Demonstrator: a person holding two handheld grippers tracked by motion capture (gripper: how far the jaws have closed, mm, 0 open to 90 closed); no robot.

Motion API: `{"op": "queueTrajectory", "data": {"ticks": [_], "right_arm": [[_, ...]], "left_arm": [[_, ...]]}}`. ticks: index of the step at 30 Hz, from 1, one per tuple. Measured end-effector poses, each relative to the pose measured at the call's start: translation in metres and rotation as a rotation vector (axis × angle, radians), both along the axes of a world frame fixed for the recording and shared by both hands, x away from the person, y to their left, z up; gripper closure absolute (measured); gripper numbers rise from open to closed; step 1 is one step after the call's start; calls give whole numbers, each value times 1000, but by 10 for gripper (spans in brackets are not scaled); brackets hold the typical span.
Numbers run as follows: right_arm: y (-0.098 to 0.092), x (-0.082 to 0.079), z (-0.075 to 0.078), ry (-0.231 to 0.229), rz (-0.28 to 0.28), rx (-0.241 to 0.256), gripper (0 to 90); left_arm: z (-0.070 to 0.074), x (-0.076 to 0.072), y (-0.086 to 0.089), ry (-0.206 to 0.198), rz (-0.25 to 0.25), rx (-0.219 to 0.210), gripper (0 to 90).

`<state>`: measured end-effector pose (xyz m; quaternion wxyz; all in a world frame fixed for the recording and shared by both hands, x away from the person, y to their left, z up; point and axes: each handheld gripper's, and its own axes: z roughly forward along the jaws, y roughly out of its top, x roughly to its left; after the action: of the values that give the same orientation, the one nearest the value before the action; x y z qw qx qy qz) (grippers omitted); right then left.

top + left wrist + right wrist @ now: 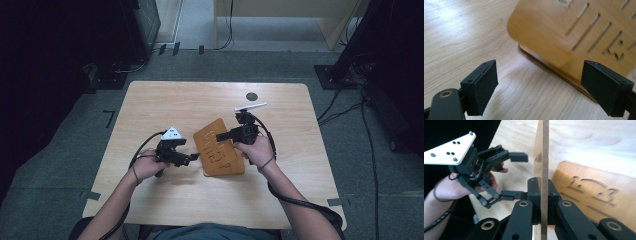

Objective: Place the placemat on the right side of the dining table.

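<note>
My right gripper clamps the upper board's edge, left gripper agape; thin grip, board may slip.

Lighting in the high view is uneven: the table is evenly and moderately lit from above, while both upper corners of the frame fall to near black. Soft, short shadows lie under the hands toward the table's near edge. Resolution is low; fine detail is smeared.

The left gripper view is bright, with a washed-out glare patch on the tabletop at the upper left. The upper board is soft and out of focus; the pads are sharp.

The right gripper view shows strong overexposure across the tabletop at upper right, a black upper left corner, and a blurred board edge close to the lens.
</note>
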<state>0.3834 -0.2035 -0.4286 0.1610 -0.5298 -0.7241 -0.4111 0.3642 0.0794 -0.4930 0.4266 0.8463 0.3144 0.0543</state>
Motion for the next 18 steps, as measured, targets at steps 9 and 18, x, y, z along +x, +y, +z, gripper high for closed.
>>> {"op": "queueTrajectory", "data": {"ticks": [9, 18], "right_arm": [[-7, -2, 13, -127, -31, -112, 875], [-14, -4, 23, -215, -60, -183, 875]], "left_arm": [[-9, 1, -3, 12, 4, 48, 131], [-15, 3, -1, 16, 18, 73, 131]]}}
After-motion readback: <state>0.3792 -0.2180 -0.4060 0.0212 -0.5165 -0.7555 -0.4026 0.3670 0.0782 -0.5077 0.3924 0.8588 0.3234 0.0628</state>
